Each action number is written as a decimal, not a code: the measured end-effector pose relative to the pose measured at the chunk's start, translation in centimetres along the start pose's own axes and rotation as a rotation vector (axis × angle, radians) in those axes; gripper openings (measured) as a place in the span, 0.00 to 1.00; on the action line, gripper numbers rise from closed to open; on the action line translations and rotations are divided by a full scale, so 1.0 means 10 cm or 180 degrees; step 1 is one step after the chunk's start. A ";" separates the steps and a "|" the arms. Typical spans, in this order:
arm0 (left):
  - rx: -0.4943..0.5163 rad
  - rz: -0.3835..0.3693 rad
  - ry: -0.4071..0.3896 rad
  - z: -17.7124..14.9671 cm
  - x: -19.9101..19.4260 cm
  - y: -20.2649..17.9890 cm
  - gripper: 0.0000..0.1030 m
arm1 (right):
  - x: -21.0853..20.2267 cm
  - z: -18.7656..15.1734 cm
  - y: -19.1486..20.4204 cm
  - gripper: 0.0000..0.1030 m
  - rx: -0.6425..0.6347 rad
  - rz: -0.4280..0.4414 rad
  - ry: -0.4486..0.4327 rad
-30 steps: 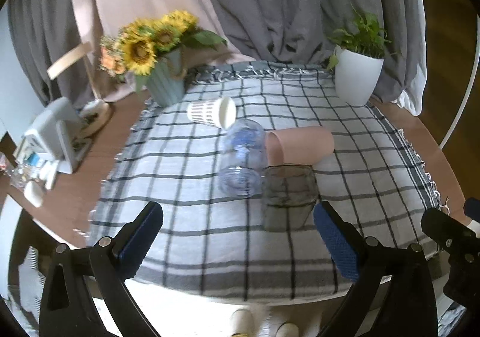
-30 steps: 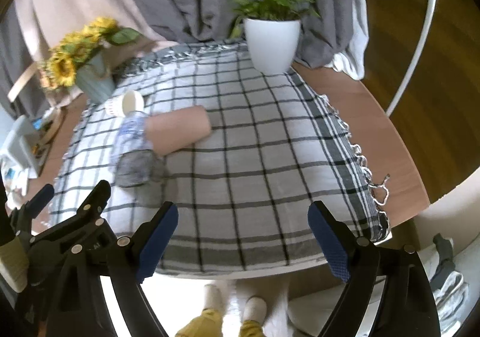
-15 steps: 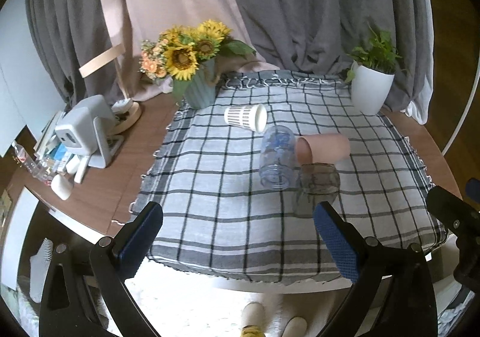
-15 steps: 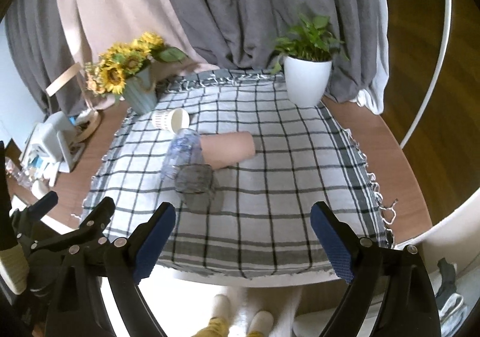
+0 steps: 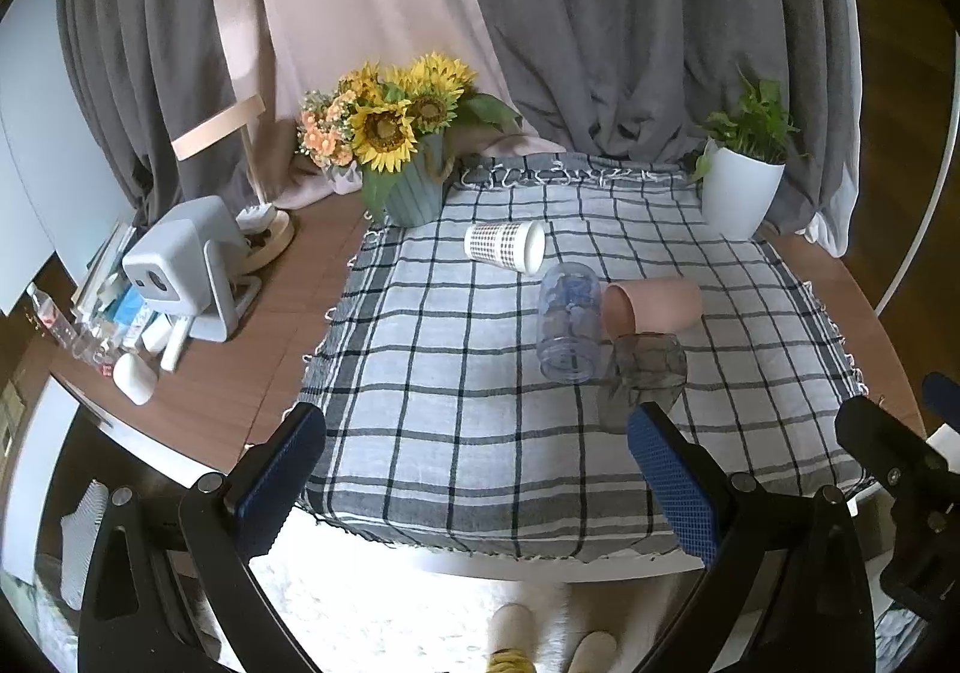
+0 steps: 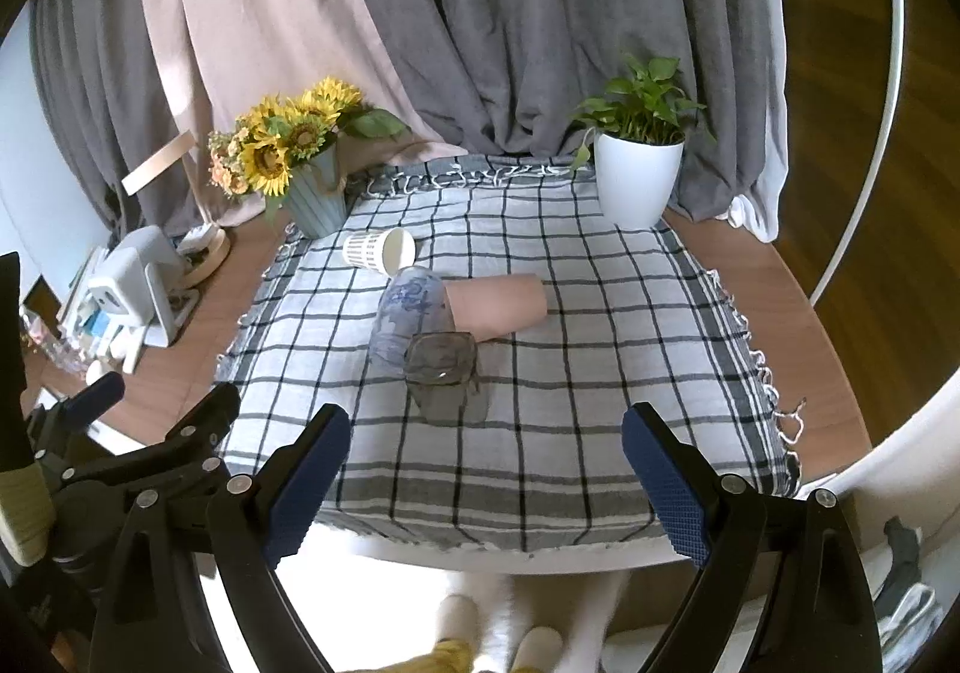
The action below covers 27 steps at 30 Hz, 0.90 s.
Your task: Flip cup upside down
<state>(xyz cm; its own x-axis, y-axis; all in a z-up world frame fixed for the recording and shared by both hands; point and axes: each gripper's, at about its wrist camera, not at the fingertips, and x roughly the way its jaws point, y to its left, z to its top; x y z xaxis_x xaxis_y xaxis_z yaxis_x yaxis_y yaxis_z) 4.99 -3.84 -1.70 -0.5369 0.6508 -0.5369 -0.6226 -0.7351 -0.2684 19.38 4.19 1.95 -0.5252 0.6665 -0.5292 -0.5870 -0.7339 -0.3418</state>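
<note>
Smoky faceted glass cup (image 6: 442, 373) upright, clear tumbler (image 5: 569, 328) and matte pink cup (image 5: 654, 305) lying sideways, checked woven cloth (image 5: 456, 409); left gripper (image 5: 477, 469) and right gripper (image 6: 486, 478) both spread wide, empty

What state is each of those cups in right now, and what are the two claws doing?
White patterned cup: lying on its side.
Clear blue cup: lying on its side, next to the pink one.
Pink cup: lying on its side.
Smoky grey cup: not lying down; upright or inverted, cannot tell.
Left claw: open, empty, off the table's near edge.
Right claw: open, empty, also short of the cups.
</note>
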 end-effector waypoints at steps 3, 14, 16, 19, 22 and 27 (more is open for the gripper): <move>0.0016 -0.0015 -0.0026 0.04 0.01 0.03 1.00 | 0.01 0.01 0.03 0.89 0.0029 -0.0020 0.0009; 0.0072 -0.0071 -0.0089 0.12 0.05 0.13 1.00 | -0.01 0.06 0.13 0.89 0.0100 -0.0129 -0.0093; 0.0077 -0.0073 -0.0098 0.13 0.05 0.15 1.00 | -0.01 0.06 0.14 0.89 0.0105 -0.0132 -0.0090; 0.0072 -0.0077 -0.0105 0.14 0.07 0.17 1.00 | -0.01 0.06 0.14 0.89 0.0108 -0.0131 -0.0097; 0.0076 -0.0075 -0.0100 0.15 0.08 0.18 1.00 | 0.00 0.07 0.16 0.89 0.0099 -0.0144 -0.0102; 0.0085 -0.0074 -0.0095 0.15 0.09 0.18 1.00 | 0.02 0.08 0.19 0.89 0.0114 -0.0155 -0.0094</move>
<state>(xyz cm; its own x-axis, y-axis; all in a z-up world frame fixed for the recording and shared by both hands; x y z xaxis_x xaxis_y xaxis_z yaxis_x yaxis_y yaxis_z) 2.54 -4.33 -1.50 -0.5387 0.6732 -0.5065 -0.6497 -0.7147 -0.2589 17.66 3.01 1.86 -0.5131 0.7054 -0.4891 -0.6337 -0.6956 -0.3385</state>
